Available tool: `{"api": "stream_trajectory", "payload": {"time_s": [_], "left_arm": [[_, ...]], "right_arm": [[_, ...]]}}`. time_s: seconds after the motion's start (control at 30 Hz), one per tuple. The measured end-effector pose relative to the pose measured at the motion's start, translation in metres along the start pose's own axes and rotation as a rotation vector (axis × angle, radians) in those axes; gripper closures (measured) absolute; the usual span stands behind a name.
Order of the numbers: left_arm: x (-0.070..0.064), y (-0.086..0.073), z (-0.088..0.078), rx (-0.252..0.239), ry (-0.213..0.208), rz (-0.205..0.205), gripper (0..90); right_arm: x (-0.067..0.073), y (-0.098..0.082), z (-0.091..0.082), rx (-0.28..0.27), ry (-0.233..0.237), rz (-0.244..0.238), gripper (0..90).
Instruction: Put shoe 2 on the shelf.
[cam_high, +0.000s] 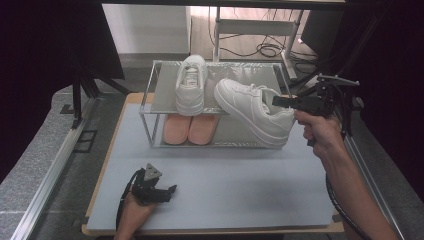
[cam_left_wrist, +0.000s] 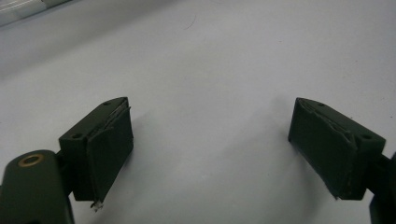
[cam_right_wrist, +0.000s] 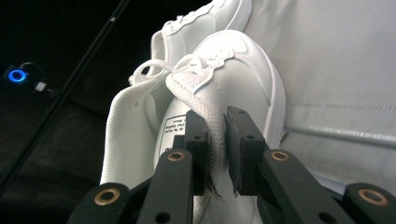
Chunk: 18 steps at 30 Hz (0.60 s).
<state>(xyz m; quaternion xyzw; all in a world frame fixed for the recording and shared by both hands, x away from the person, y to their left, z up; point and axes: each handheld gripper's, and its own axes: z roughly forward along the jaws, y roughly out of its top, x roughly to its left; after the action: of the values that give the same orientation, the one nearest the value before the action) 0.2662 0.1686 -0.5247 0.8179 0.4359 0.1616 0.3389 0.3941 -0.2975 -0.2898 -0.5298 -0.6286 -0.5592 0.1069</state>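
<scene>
The right tool (cam_high: 280, 101), clamped on the heel collar of a white sneaker (cam_high: 252, 110), carries it tilted at the right end of the shoe rack (cam_high: 150, 102) beside its mate (cam_high: 191, 84), likely next levelling it onto the top shelf, while the left tool (cam_high: 167, 192) rests open near the bench's (cam_high: 240, 190) front-left corner.

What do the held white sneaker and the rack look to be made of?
Sneaker: smooth white leather or a synthetic look-alike, matte with stitched panels; the collar lining is perforated mesh fabric. Rack: thin silvery metal frame, seemingly aluminium, with pale grey shelf panels whose material I can't tell.
</scene>
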Motion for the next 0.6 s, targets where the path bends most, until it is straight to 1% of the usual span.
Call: {"api": "stream_trajectory", "payload": {"time_s": [0.07, 0.13, 0.2, 0.3, 0.4, 0.53, 0.6], "left_arm": [[0.000, 0.000, 0.000, 0.000, 0.000, 0.000, 13.8], [0.000, 0.000, 0.000, 0.000, 0.000, 0.000, 13.8], [0.000, 0.000, 0.000, 0.000, 0.000, 0.000, 13.8], [0.000, 0.000, 0.000, 0.001, 0.000, 0.001, 13.8], [0.000, 0.000, 0.000, 0.000, 0.000, 0.001, 13.8], [0.000, 0.000, 0.000, 0.000, 0.000, 0.000, 13.8], [0.000, 0.000, 0.000, 0.000, 0.000, 0.000, 13.8]], "right_arm": [[-0.001, 0.004, 0.007, -0.015, -0.017, 0.002, 79.8], [-0.002, 0.007, 0.010, -0.017, -0.030, 0.005, 79.7], [-0.003, 0.010, 0.015, -0.026, -0.043, -0.002, 79.7], [-0.005, 0.015, 0.022, -0.044, -0.065, 0.007, 79.8], [-0.006, 0.020, 0.027, -0.066, -0.087, 0.003, 79.8], [-0.004, 0.026, 0.036, -0.077, -0.123, -0.014, 79.6], [-0.004, 0.027, 0.041, -0.075, -0.142, -0.027, 79.2]]}}
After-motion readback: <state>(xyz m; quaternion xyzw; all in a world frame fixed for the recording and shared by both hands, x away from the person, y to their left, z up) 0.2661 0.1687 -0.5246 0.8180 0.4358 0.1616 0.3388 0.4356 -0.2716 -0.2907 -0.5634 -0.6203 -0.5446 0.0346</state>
